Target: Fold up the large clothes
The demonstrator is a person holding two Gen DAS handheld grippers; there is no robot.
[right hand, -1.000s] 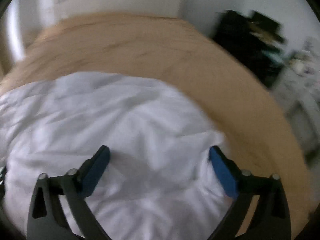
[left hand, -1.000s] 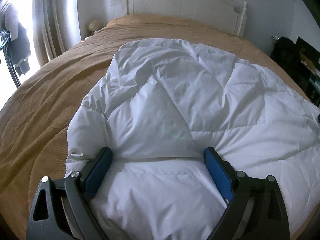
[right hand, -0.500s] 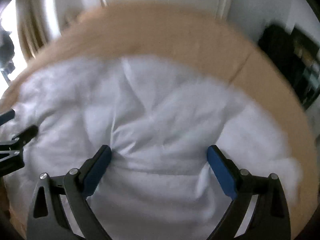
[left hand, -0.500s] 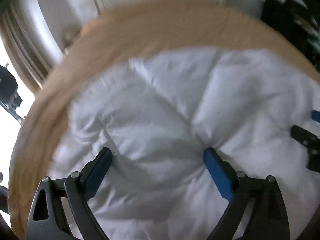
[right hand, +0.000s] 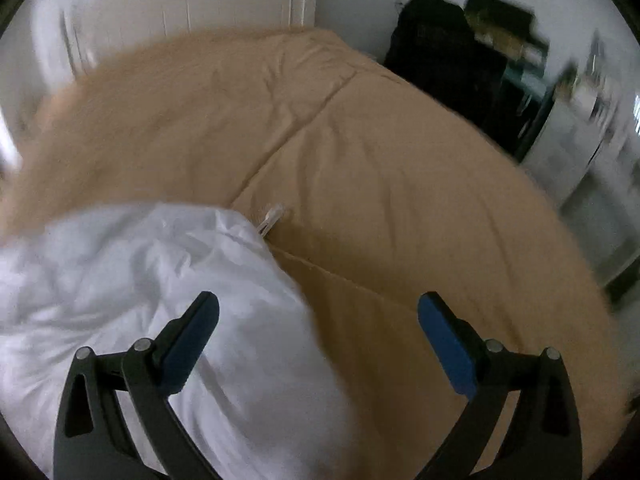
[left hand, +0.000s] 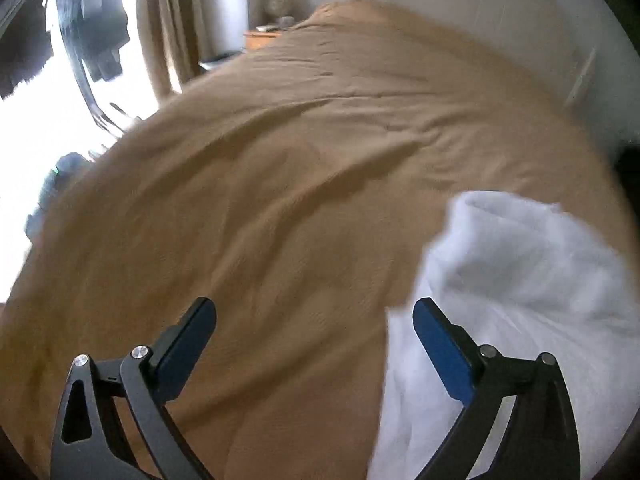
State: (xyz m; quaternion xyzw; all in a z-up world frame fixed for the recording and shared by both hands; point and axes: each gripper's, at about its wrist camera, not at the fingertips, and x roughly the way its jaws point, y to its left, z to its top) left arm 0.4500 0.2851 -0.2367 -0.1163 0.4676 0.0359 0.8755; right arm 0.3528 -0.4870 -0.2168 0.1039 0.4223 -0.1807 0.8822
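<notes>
On the bed [left hand: 280,184], spread with a tan cover, I see the white jacket [left hand: 520,280] lying bunched and puffy toward the foot end, nearest my cameras. In the left wrist view the jacket fills the lower right, and my left tongs [left hand: 314,312] stand wide apart with nothing between the blue pads; the left pad sits over bare cover, while the right pad [left hand: 440,344] overlaps the jacket's edge, though I cannot tell if it touches the fabric. In the right wrist view the jacket [right hand: 140,280] lies at the lower left, and my right tongs [right hand: 318,308] are likewise spread wide and hold nothing; the left pad [right hand: 188,340] shows against the jacket and the right pad over the cover. A small pale tag or pull [right hand: 272,216] pokes out at the jacket's far corner, beside a seam in the cover. Beyond the jacket, at the head of the bed, stands a white headboard [right hand: 180,4]. To the left of the bed hang curtains [left hand: 172,32] by a bright window; to its right I make out dark, cluttered shelving [right hand: 500,72], too blurred to read.
</notes>
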